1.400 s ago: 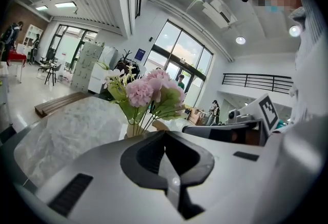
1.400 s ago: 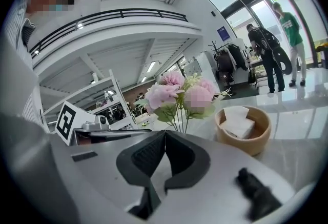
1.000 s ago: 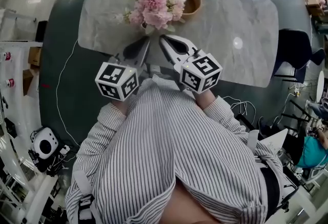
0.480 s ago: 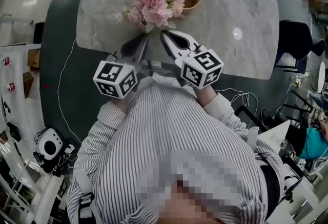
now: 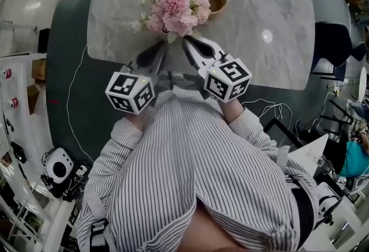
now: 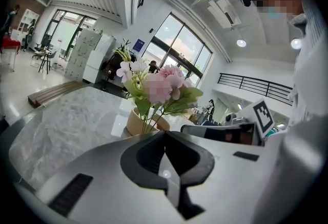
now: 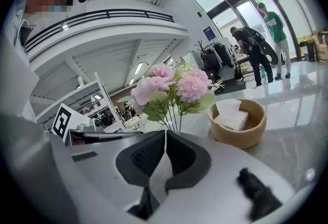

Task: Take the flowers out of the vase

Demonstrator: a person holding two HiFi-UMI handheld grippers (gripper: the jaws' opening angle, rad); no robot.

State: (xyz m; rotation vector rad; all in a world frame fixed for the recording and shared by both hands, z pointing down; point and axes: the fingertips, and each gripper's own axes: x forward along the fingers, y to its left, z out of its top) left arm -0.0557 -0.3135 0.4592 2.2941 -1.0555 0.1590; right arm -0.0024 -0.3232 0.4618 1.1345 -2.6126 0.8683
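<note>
Left gripper (image 5: 163,45) and right gripper (image 5: 184,42) both closed, empty; flowers (image 5: 176,6) just ahead, possibly touching.

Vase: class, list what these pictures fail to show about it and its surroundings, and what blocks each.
- Vase: head view, under the flowers; both gripper views, behind the left tool and right tool.
- Stem bases: same views, same cover.
- Bowl: left gripper view, mostly behind stems; contents unseen there.
</note>
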